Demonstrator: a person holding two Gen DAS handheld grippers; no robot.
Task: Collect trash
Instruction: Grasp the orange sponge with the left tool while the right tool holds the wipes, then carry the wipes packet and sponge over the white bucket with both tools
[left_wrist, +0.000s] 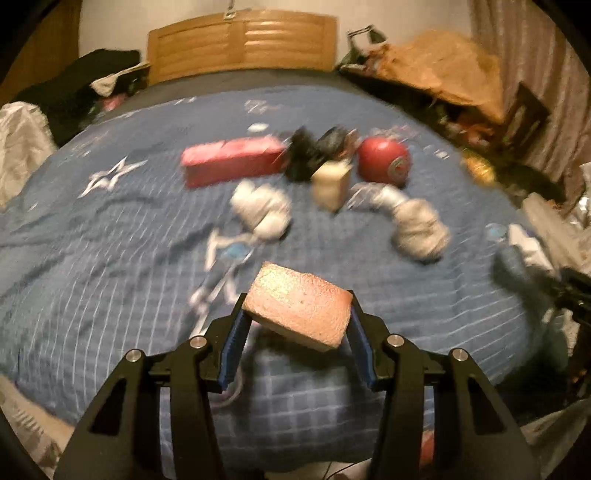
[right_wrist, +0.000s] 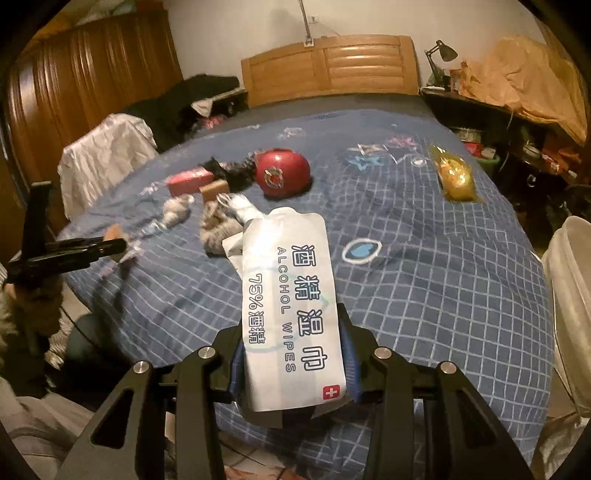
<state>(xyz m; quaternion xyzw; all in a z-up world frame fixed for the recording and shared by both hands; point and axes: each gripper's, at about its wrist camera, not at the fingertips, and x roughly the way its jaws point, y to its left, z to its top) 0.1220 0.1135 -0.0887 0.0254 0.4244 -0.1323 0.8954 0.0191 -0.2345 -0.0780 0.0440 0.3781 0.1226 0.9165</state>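
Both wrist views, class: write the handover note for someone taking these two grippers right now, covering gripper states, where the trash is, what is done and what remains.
Left gripper: shut on a sponge-like block, held above the bed.
Right gripper: shut on an alcohol wipes packet, also off the bed.
On the blanket: red box, red ball, beige block, two crumpled wads, dark clump, yellow wrapper.
Done: two items picked up.
Left: drop both, possibly in the white bin at right, then collect the rest.
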